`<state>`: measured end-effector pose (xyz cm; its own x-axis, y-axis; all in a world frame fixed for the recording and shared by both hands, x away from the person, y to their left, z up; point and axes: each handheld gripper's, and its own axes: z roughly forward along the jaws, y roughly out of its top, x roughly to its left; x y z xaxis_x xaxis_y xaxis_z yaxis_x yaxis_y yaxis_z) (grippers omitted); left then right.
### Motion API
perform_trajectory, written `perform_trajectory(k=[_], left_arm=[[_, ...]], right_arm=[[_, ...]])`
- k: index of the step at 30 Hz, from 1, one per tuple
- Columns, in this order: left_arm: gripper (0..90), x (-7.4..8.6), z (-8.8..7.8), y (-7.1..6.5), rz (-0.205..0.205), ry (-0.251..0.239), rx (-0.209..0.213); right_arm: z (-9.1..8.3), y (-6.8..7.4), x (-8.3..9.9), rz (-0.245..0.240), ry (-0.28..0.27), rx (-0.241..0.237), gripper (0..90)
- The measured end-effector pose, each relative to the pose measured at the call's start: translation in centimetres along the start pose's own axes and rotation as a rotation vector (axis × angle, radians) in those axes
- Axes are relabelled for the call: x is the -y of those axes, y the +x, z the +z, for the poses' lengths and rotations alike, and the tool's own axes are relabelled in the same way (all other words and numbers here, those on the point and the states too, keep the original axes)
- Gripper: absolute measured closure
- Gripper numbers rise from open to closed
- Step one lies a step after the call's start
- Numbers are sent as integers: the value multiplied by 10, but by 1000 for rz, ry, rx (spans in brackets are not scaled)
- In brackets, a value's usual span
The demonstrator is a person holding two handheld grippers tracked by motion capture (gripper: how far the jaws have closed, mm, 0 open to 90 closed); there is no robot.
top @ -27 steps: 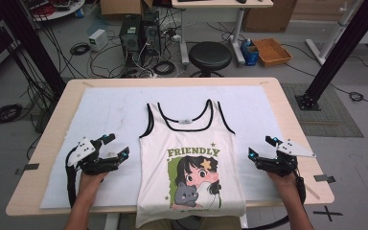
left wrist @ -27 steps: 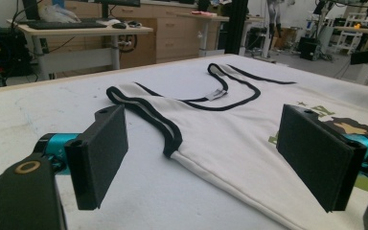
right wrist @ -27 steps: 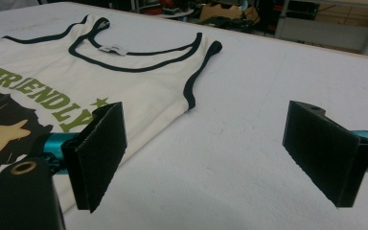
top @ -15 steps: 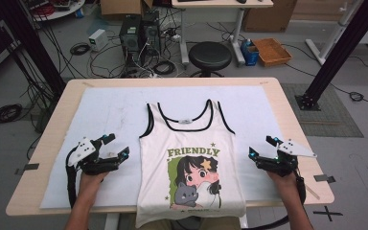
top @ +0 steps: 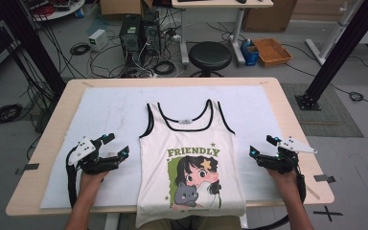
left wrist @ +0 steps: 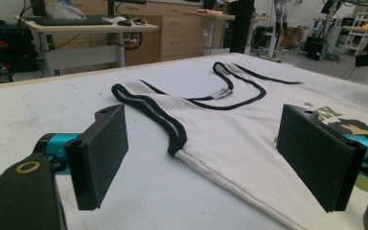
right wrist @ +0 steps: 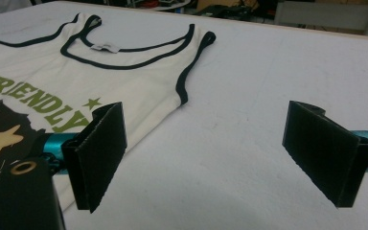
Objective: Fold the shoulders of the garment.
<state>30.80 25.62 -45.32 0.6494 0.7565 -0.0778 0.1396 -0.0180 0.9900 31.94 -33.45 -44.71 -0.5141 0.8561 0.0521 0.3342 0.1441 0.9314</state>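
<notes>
Cluttered workshop floor, with cables, a round stool (top: 212,55) and computer cases, surrounds a wooden table (top: 287,108) covered by a white mat (top: 110,112). On the mat lies a cream tank top (top: 191,163), spread flat, straps pointing away from the person, its hem hanging just over the near table edge. Its front shows a cartoon girl with a grey cat under the green word FRIENDLY. Each hand holds a claw low over the mat. Just inward of the left gripper (top: 113,147) runs the top's side edge; its jaws stand wide apart with nothing between them. Inward of the right gripper (top: 261,145), near but apart, lies the other side edge; its jaws too are wide and empty. The garment looks light, thin and limp, likely to sag and crease when lifted. The black-bound armhole edge (left wrist: 172,132) ahead of each claw seems the firmest place to pinch.
</notes>
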Motion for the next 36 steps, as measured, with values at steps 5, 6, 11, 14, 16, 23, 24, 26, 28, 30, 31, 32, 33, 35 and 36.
perform_trajectory(k=[5, 6, 11, 14, 16, 23, 24, 26, 28, 30, 31, 32, 33, 35, 36], left_arm=[[181, 0, 0, 0, -10, 0, -7], [181, 0, 0, 0, -9, 1, -7], [181, 0, 0, 0, -14, 1, -10], [181, 0, 0, 0, -16, 2, -12], [181, 0, 0, 0, -17, 2, -13], [181, 0, 1, 1, -21, 8, -18], [181, 0, 1, 1, -21, 8, -18], [181, 0, 1, 1, -23, 8, -19], [181, 0, 1, 1, -26, 10, -19], [181, -1, 1, 2, -27, 10, -23], [181, -1, 1, 2, -32, 11, -22], [181, -1, 1, 2, -32, 11, -22], [181, -1, 1, 2, -38, 11, -27], [191, -1, 2, 2, -42, 17, -35], [191, -1, 2, 2, -41, 18, -34]], right_arm=[[0, -4, -13, 87, -11, -34, 147], [1, -4, -16, 88, -9, -36, 146], [14, 3, -55, 65, -27, -71, 147], [22, 6, -73, 37, -17, -84, 147], [38, 10, -97, 8, -2, -104, 147], [87, 14, -134, 7, 83, -114, 153], [93, 14, -137, 14, 97, -114, 153], [113, 14, -141, 33, 145, -97, 153], [130, 14, -141, 45, 180, -83, 153], [139, 15, -140, 50, 205, -69, 153], [158, 14, -137, 65, 258, -54, 153], [158, 14, -137, 65, 258, -54, 153], [170, 13, -134, 77, 293, -31, 167], [183, 9, -129, 71, 320, 8, 221], [188, 8, -126, 71, 345, 34, 241]])
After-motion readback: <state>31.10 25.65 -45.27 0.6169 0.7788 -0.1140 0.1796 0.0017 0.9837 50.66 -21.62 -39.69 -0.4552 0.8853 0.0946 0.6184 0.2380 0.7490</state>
